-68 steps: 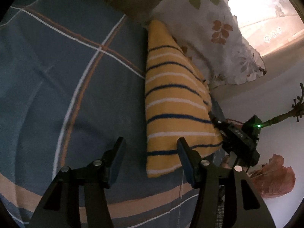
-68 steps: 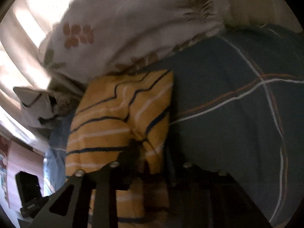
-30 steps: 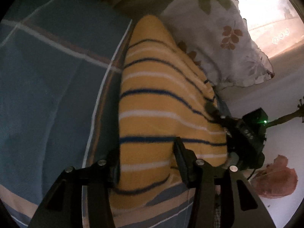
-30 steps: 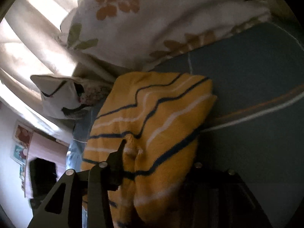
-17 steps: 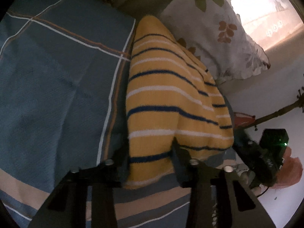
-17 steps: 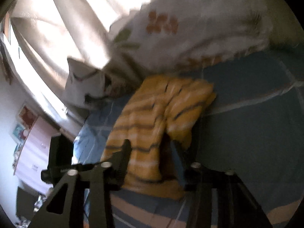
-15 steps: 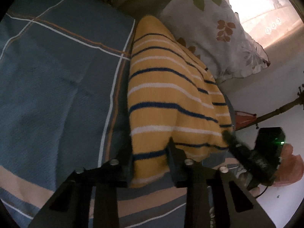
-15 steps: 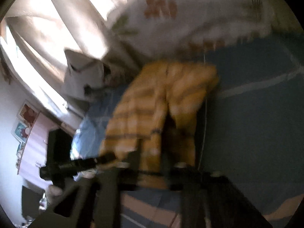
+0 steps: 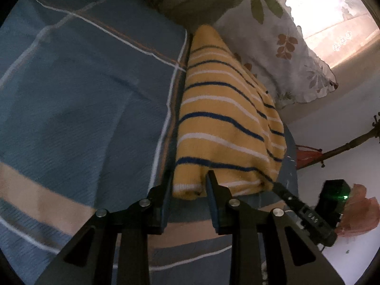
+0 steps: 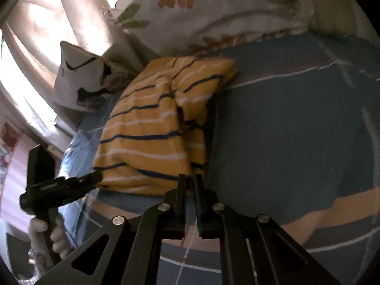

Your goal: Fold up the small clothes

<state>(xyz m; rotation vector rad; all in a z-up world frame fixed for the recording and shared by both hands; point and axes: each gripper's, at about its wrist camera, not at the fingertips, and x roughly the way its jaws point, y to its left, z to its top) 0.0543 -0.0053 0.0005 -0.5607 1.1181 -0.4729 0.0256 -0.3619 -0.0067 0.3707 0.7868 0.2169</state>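
Note:
A folded yellow knit garment with navy and white stripes [image 9: 220, 121] lies on the blue plaid bedspread [image 9: 83, 90]. My left gripper [image 9: 188, 182] has its jaws part open around the garment's near corner, touching it on both sides. In the right wrist view the same garment [image 10: 152, 130] lies as a thick folded bundle. My right gripper [image 10: 190, 180] is shut just at its near right corner; whether cloth is pinched is hidden. The right gripper's body also shows in the left wrist view [image 9: 306, 211], and the left gripper's body in the right wrist view [image 10: 57, 185].
A floral pillow [image 9: 280, 47] lies just behind the garment, also seen in the right wrist view [image 10: 213, 11]. A white pillow with a black mark [image 10: 80, 78] sits at the bed's edge by the curtains. The bed edge drops off beside the garment [image 9: 292, 156].
The garment was doubled over into a thicker bundle. My right gripper closed and drew back to the near corner. My left gripper moved from beside the garment to straddle its near corner.

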